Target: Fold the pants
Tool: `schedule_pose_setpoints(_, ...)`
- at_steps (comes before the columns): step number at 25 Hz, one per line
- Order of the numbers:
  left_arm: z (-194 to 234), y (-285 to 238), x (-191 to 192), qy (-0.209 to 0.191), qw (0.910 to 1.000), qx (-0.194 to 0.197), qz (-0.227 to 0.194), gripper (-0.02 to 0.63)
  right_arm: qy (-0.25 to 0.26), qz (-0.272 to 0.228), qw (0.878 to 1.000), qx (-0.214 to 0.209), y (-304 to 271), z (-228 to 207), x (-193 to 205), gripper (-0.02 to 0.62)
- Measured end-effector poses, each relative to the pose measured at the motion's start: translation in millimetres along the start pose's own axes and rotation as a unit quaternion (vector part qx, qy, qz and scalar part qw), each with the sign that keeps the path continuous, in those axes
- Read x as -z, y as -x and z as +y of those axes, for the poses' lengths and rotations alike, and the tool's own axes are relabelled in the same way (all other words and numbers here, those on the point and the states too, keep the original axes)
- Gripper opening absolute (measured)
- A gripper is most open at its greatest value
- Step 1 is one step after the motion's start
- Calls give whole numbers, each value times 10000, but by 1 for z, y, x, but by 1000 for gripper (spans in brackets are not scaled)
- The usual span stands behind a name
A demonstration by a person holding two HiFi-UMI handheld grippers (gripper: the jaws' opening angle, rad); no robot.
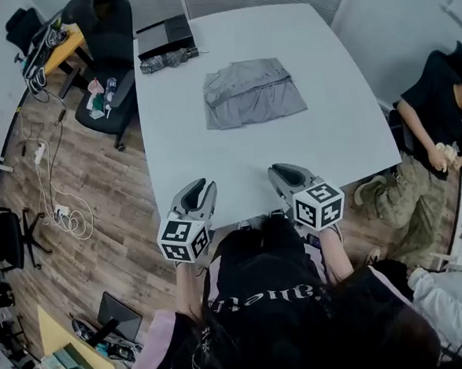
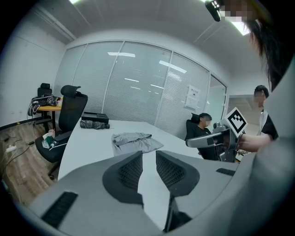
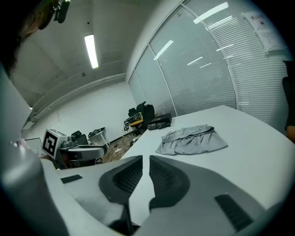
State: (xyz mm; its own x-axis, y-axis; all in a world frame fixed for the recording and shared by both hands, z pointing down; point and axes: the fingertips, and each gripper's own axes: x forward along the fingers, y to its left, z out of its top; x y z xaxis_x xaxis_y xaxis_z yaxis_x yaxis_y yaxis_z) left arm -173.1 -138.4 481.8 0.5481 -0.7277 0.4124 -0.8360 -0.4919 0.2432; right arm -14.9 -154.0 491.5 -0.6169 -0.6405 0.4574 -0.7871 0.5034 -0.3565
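The grey pants (image 1: 252, 93) lie folded into a compact bundle at the middle of the white table (image 1: 330, 133), far from both grippers. They also show in the left gripper view (image 2: 135, 140) and in the right gripper view (image 3: 193, 140). My left gripper (image 1: 197, 191) hovers at the table's near edge, its jaws (image 2: 149, 154) a narrow gap apart with nothing between them. My right gripper (image 1: 284, 174) sits beside it at the same edge, its jaws (image 3: 146, 159) almost together and empty.
A black box (image 1: 165, 34) and a folded umbrella (image 1: 169, 59) rest at the table's far left corner. A black office chair (image 1: 104, 62) stands left of the table. A person (image 1: 440, 126) sits at the right side. Cables lie on the wooden floor (image 1: 59, 207).
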Motion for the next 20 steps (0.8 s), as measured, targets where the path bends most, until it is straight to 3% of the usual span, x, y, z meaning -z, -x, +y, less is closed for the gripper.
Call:
schedule_pose_setpoints(10, -13, 25, 10, 2, 10000, -74, -8, 98, 140, -63, 9996, -246, 14, 30, 4, 46)
schedule_pose_setpoints(20, -80, 41, -1, -8, 9992, -244, -312, 98, 237, -174, 9976, -624, 72, 34, 23, 46)
